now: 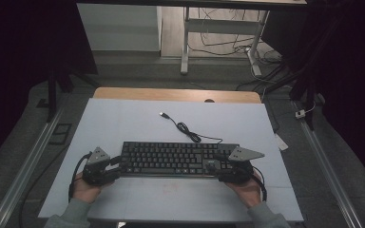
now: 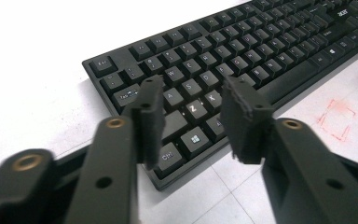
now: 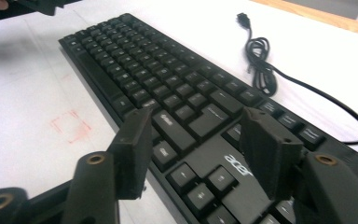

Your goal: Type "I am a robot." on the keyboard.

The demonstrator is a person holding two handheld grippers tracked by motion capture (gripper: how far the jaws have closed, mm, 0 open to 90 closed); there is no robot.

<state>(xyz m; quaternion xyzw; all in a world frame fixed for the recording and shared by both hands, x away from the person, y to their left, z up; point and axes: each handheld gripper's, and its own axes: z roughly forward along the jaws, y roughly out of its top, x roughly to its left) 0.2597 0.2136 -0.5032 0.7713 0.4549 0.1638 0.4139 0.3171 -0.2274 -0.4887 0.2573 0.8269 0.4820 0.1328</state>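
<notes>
A: Where's the keyboard from your seat?

B: I see it flat on the white bench, long edge toward me, with 1 claw at each end. My left claw sits at the left end; in the left gripper view its jaws stand apart above the Ctrl and Z corner.

A: And the right?

B: My right claw is over the right end, jaws wide, straddling the arrow keys by the logo. I can't tell if either touches the keys. The cable coils behind the keyboard, plug lying loose on the bench.
</notes>
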